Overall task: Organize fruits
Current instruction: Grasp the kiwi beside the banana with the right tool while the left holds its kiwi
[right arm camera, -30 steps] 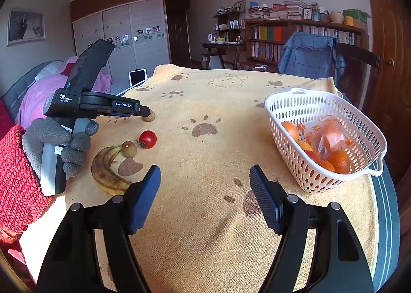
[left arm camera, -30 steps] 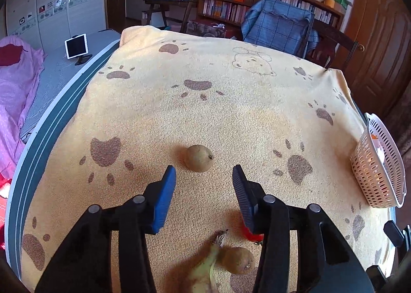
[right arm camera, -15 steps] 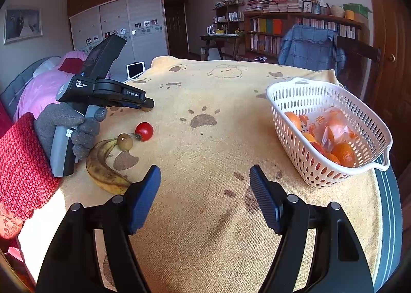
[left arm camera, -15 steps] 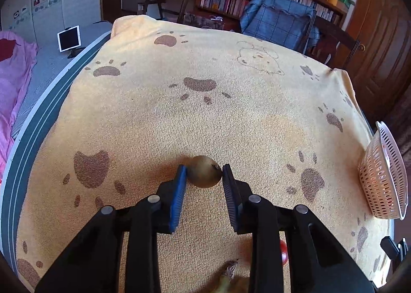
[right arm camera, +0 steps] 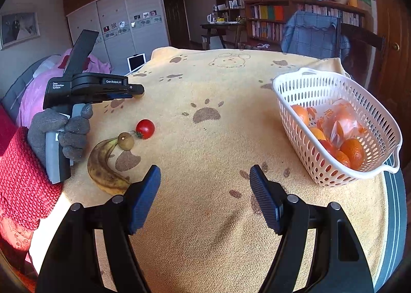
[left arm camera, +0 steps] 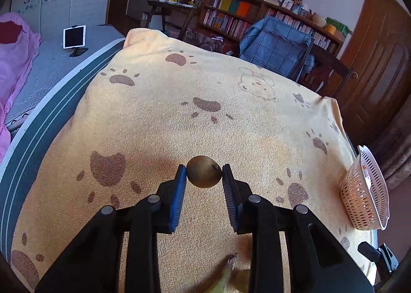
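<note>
Brown, round fruit point(left arm camera: 204, 171) is sitting pinched between the left gripper's point(left arm camera: 203, 177) blue pads, above the yellow cloth point(left arm camera: 179, 118). The basket point(right arm camera: 334, 123) is lying well off to that gripper's right, nearer the right gripper point(right arm camera: 205, 177), which is hanging spread and empty, so the carry is probably heading rightward.

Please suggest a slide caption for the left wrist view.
Left tool shut on a brown fruit above the paw-print cloth, basket at right.
</note>
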`<move>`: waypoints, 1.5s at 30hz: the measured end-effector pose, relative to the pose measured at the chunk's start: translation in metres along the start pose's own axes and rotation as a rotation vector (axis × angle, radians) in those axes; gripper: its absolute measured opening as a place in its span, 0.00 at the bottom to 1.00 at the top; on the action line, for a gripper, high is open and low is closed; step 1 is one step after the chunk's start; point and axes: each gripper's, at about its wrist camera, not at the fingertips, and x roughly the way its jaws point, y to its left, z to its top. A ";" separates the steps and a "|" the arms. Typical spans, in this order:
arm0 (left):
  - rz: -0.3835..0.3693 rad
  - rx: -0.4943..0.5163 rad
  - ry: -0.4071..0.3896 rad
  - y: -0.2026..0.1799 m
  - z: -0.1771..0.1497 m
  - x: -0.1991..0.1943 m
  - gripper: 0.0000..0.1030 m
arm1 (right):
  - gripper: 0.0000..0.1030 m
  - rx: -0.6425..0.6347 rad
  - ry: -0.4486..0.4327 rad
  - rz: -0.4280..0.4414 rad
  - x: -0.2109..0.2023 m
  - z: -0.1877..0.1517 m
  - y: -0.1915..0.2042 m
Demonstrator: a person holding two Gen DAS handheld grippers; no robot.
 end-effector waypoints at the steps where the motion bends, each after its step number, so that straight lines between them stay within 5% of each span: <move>1: 0.001 -0.005 -0.013 0.001 0.000 -0.005 0.28 | 0.71 0.010 0.010 0.022 0.003 0.004 0.003; 8: 0.010 -0.040 -0.074 0.007 -0.008 -0.029 0.28 | 0.70 0.002 0.064 0.165 0.035 0.029 0.046; 15: -0.018 -0.094 -0.098 0.021 -0.010 -0.036 0.28 | 0.46 0.015 0.157 0.227 0.070 0.034 0.070; 29: -0.044 -0.090 -0.129 0.021 -0.012 -0.045 0.28 | 0.32 -0.024 0.225 0.180 0.108 0.036 0.087; 31: -0.043 -0.087 -0.128 0.020 -0.013 -0.045 0.28 | 0.25 -0.020 0.224 0.194 0.107 0.036 0.084; 45: -0.040 -0.048 -0.139 0.011 -0.017 -0.046 0.28 | 0.25 0.012 0.116 0.133 0.062 0.033 0.064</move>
